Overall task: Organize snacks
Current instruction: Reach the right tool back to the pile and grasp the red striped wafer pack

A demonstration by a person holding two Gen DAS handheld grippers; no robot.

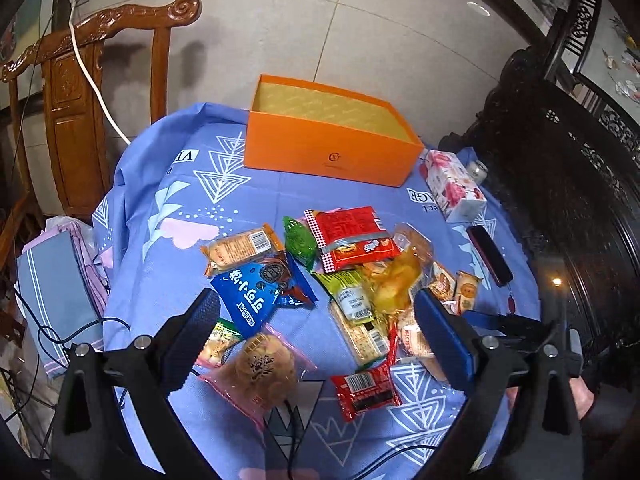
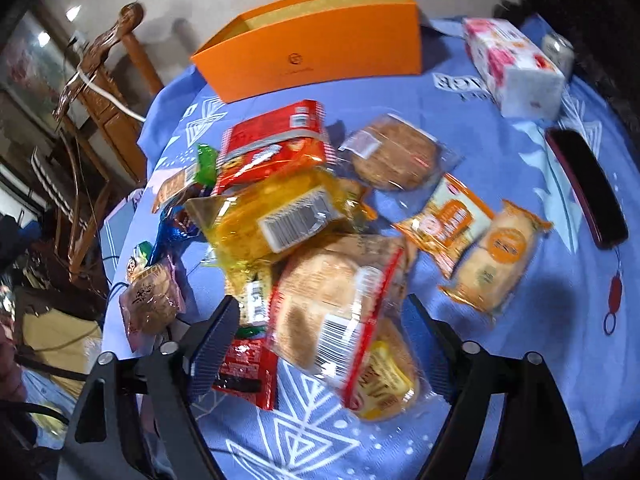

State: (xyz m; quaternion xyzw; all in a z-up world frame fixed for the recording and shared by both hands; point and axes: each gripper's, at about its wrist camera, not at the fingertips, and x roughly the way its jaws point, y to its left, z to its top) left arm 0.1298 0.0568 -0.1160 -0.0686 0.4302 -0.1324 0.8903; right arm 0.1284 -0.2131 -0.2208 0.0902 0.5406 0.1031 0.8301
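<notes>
Several wrapped snacks lie in a pile (image 1: 344,276) on a blue patterned cloth (image 1: 160,220); the pile also shows in the right wrist view (image 2: 320,220). An empty orange box (image 1: 328,136) stands open behind them and shows again in the right view (image 2: 316,48). My left gripper (image 1: 316,336) is open above the near snacks, over a blue packet (image 1: 256,292) and a pink-wrapped round cake (image 1: 264,368). My right gripper (image 2: 324,340) is open, its fingers on either side of a clear bread packet (image 2: 332,308), low over the pile. It is also seen in the left view (image 1: 504,324).
A floral tissue pack (image 1: 452,184) and a dark phone (image 1: 490,256) lie at the right of the cloth. A carved wooden chair (image 1: 80,92) stands at the left. Dark carved furniture (image 1: 580,200) lines the right. Folded cloth (image 1: 52,284) lies off the left edge.
</notes>
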